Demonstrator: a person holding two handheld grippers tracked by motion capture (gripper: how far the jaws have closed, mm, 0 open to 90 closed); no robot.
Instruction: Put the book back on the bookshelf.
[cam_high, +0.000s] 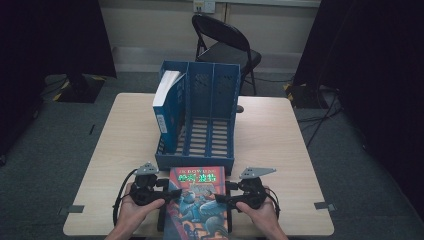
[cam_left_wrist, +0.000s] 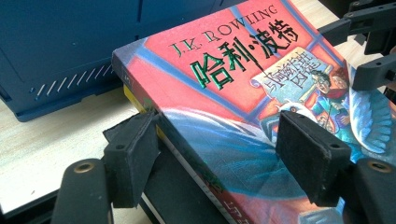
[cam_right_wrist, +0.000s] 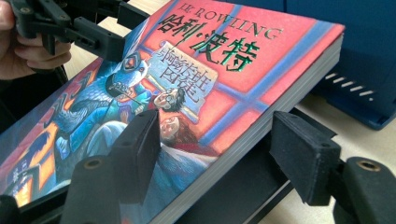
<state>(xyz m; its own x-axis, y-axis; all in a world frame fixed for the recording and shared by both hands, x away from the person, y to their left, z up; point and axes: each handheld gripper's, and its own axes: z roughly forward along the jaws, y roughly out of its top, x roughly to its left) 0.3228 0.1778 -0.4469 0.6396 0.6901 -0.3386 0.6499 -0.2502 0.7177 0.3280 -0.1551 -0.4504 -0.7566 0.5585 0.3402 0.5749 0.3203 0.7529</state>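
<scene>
A thick paperback (cam_high: 197, 200) with a red and blue illustrated cover lies near the table's front edge, resting on a flat black thing (cam_right_wrist: 243, 196). My left gripper (cam_high: 172, 192) is at the book's left side. In the left gripper view the book (cam_left_wrist: 224, 70) has its spine edge between the wide-apart jaws of this gripper (cam_left_wrist: 224, 154). My right gripper (cam_high: 222, 197) is at the book's right side. In the right gripper view the book (cam_right_wrist: 233, 60) has its page edge between the open jaws of that gripper (cam_right_wrist: 219, 154), with a gap at the lower pad (cam_right_wrist: 303, 158).
A blue three-slot file organiser (cam_high: 195, 162) stands just behind the book, with a blue and white book (cam_high: 167, 107) upright in its left slot. The wooden table (cam_high: 280, 140) has bare room on both sides. A black folding chair (cam_high: 227, 45) stands beyond the table.
</scene>
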